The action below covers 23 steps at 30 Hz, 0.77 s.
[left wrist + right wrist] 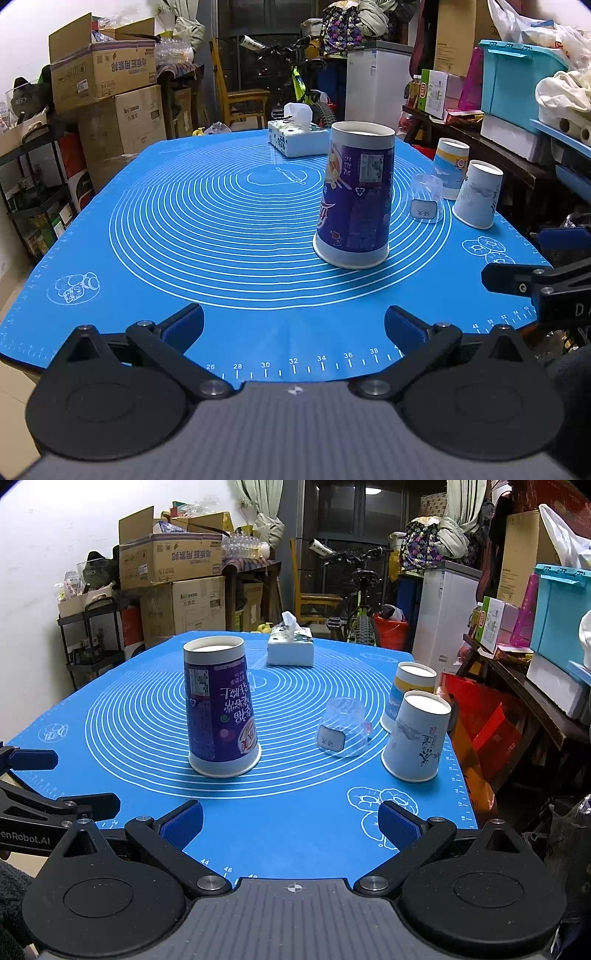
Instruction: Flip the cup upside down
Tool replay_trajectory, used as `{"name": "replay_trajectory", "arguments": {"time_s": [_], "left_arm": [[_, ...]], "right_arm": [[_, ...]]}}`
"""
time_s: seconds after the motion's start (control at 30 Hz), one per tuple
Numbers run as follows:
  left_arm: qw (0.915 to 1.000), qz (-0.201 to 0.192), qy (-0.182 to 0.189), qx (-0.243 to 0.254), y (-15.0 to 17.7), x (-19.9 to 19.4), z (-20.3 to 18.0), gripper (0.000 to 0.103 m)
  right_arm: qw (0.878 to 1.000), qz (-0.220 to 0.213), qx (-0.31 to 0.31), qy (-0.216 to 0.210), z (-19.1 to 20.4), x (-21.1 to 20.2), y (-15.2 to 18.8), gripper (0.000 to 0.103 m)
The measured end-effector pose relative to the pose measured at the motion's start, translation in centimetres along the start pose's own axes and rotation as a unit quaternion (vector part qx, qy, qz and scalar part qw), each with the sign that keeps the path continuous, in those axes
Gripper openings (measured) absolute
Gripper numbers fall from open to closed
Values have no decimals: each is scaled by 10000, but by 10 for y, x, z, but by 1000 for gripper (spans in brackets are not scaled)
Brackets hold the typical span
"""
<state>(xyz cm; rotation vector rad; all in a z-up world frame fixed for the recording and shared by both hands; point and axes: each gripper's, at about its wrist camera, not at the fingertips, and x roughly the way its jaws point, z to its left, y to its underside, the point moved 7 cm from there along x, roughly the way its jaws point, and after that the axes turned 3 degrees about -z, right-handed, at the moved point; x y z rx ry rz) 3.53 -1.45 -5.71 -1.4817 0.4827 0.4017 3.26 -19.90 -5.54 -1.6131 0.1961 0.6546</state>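
Note:
A tall purple paper cup (354, 199) stands upside down on the blue mat (184, 229), its wide rim on the mat; it also shows in the right wrist view (219, 709). My left gripper (293, 326) is open and empty, near the mat's front edge, well short of the cup. My right gripper (290, 827) is open and empty, also back from the cup. A clear plastic cup (343, 725), a pale blue paper cup (415, 738) and a yellow-banded paper cup (406, 694) stand upside down to the right.
A tissue box (290, 648) sits at the mat's far side. Cardboard boxes (107, 92), a bicycle (354, 590), a white fridge (373, 81) and shelves with bins surround the table. The other gripper shows at each view's side edge.

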Motion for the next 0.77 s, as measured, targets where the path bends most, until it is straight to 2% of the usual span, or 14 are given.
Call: {"name": "replay_trajectory", "arguments": {"time_s": [0.77], "left_arm": [[10000, 31, 27, 36, 0, 1, -6, 103]], "right_arm": [[10000, 17, 59, -6, -1, 0, 1, 100]]}}
